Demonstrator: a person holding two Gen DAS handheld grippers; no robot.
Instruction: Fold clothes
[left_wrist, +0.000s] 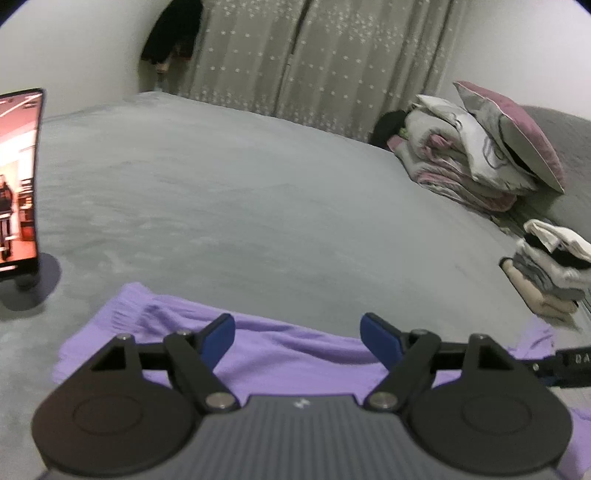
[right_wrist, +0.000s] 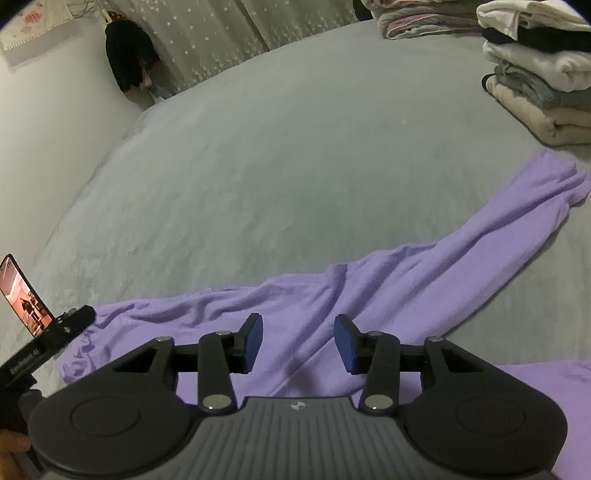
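A purple long-sleeved garment (right_wrist: 369, 291) lies spread on the grey bed (right_wrist: 258, 147), one sleeve stretching out to the right toward a stack of folded clothes. It also shows in the left wrist view (left_wrist: 291, 350), under and beyond the fingers. My left gripper (left_wrist: 297, 341) is open and empty, just above the garment's near part. My right gripper (right_wrist: 298, 345) is open and empty above the garment's body near the sleeve's base. The left gripper's body (right_wrist: 48, 343) shows at the left edge of the right wrist view.
A phone on a stand (left_wrist: 18, 181) with its screen lit stands at the left of the bed. A stack of folded clothes (right_wrist: 543, 77) sits at the right. Folded bedding and a pillow (left_wrist: 480, 147) lie at the far right. Curtains (left_wrist: 295, 55) hang behind the bed.
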